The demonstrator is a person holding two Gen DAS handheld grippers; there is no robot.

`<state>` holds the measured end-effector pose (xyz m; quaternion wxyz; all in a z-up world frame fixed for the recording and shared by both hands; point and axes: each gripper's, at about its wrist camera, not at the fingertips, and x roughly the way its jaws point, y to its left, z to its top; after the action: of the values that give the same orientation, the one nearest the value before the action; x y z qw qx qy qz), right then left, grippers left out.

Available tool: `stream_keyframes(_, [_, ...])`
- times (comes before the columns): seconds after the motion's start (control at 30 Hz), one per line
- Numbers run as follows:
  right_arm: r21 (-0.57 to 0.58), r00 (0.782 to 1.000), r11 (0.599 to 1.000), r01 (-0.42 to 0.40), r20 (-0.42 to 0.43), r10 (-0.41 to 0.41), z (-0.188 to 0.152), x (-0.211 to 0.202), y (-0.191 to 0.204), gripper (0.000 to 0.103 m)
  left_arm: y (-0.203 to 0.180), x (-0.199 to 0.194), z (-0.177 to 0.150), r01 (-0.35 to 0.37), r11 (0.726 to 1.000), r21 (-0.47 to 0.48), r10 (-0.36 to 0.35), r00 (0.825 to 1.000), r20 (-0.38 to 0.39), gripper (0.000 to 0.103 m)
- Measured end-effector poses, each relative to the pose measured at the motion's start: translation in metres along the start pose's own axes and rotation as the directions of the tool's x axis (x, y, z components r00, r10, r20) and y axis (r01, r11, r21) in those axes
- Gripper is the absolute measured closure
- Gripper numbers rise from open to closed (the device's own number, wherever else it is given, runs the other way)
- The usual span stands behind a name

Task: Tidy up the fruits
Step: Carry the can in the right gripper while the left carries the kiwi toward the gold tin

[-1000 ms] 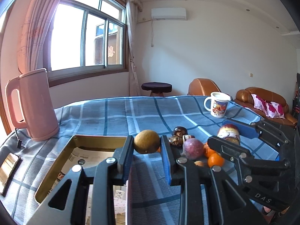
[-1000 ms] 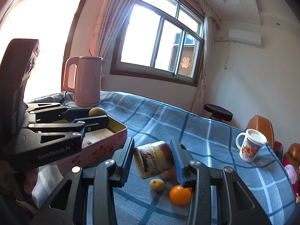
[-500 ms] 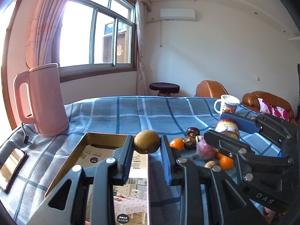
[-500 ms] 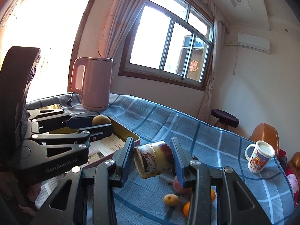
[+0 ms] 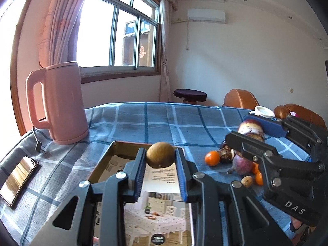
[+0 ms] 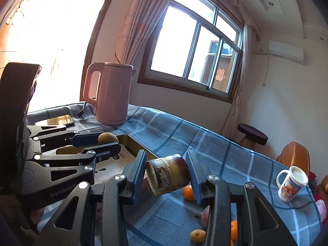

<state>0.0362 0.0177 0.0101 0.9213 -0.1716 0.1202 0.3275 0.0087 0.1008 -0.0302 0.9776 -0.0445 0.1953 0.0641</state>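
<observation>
- The counter (image 5: pixel 155 123), under a blue plaid cloth, carries everything; the loose fruit lies toward its right edge and the container sits nearer the left, so sorting means carrying pieces across.
- The pink kettle (image 5: pixel 59 102) stands near the far left corner, clear of the working lane.
- The gold tin tray (image 5: pixel 106 157) lies open, lined with printed paper (it looks like the collecting place for the fruit).
- The right tongs (image 6: pixel 167 174) are clamped on a cut chunk of sugarcane (image 6: pixel 168 174), gripped across its sides and held in the air beside the tray's right rim, probably bound for the tray.
- The left tongs (image 5: pixel 160 160) are closed on a round brown fruit (image 5: pixel 160 157), suspended above the tray's interior, a good spot to release it.
- The remaining pile (image 5: pixel 235 160) by the right edge holds tangerines, a purple fruit and dark pieces, touching one another and still to be sorted.
- A phone (image 5: pixel 18 178) rests at the near left edge, out of the way.
</observation>
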Motion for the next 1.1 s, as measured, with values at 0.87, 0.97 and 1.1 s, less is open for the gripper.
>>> stream_keyframes(0.87, [0.002, 0.996, 0.996, -0.085, -0.022, 0.085, 0.009, 0.042, 0.018, 0.061, 0.038, 0.022, -0.004, -0.087, 0.996, -0.011, 0.086, 0.994, -0.061, 0.073])
stream_keyframes(0.97, [0.005, 0.995, 0.996, -0.093, -0.029, 0.093, 0.008, 0.047, 0.021, 0.061, 0.041, 0.025, -0.004, -0.092, 0.996, -0.012, 0.091, 0.993, -0.071, 0.073])
stream_keyframes(1.1, [0.009, 0.993, 0.994, -0.105, -0.043, 0.105, 0.007, 0.057, 0.025, 0.061, 0.046, 0.029, -0.005, -0.103, 0.995, -0.010, 0.101, 0.991, -0.084, 0.073])
